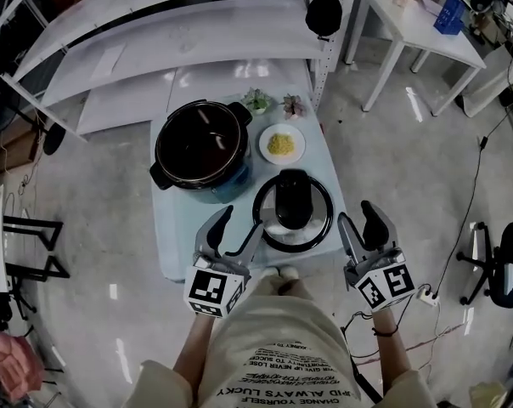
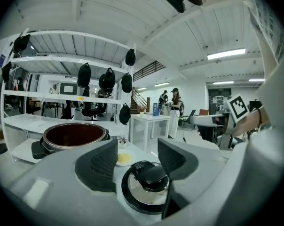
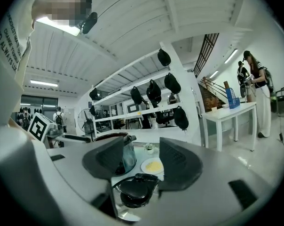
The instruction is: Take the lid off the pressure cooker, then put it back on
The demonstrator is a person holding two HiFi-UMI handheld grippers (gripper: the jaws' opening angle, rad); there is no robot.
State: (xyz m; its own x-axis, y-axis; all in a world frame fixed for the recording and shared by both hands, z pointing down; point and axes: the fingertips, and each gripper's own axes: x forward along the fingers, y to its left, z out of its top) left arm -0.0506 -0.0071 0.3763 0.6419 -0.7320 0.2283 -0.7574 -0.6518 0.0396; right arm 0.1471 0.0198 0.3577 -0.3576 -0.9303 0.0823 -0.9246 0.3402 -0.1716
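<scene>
I'm holding both claws roughly level at the table's (image 1: 167, 245) near edge, the left claw (image 1: 242, 219) and right claw (image 1: 358, 219) flanking the lid (image 1: 293, 195), which lies flat on the table just ahead of me. Each claw's jaws stand partly apart and grip nothing. The open pressure cooker (image 1: 199, 147) sits behind the lid to the left, beside a small plate (image 1: 282, 144).
</scene>
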